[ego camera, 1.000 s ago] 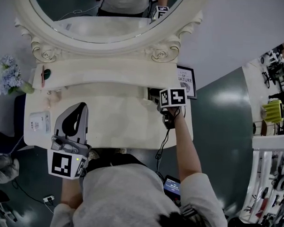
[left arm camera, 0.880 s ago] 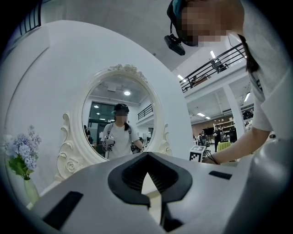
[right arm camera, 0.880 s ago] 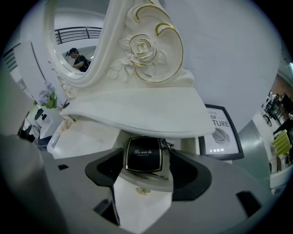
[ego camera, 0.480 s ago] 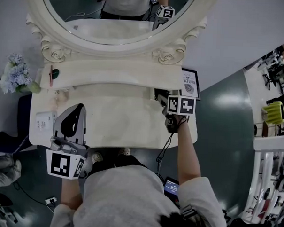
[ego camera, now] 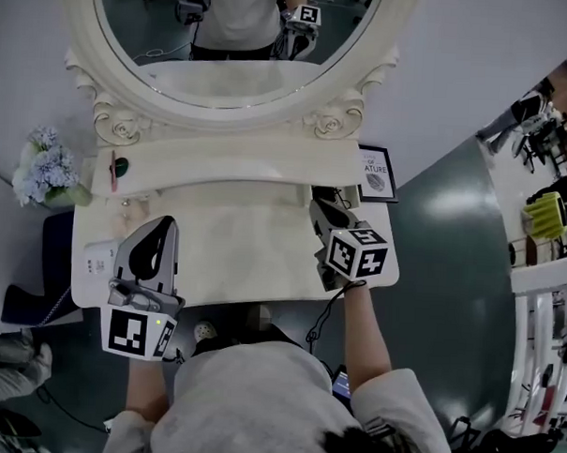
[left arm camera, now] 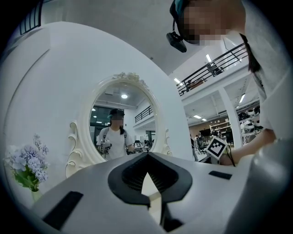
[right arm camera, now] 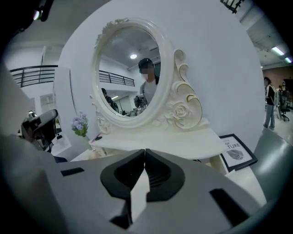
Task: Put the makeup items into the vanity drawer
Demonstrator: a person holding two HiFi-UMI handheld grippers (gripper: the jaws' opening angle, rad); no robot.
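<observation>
The left gripper (ego camera: 160, 227) and right gripper (ego camera: 317, 205) hover closed and empty over the vanity (ego camera: 245, 252); a red makeup stick (ego camera: 112, 170) lies front-to-back at the vanity shelf's left end, nearest the left gripper.

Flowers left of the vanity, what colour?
The flowers are pale lilac-blue with green leaves; the left gripper view shows them best.

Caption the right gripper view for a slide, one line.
Shut and empty, the right tool faces the oval vanity mirror, with a framed print at right and flowers at left.
</observation>
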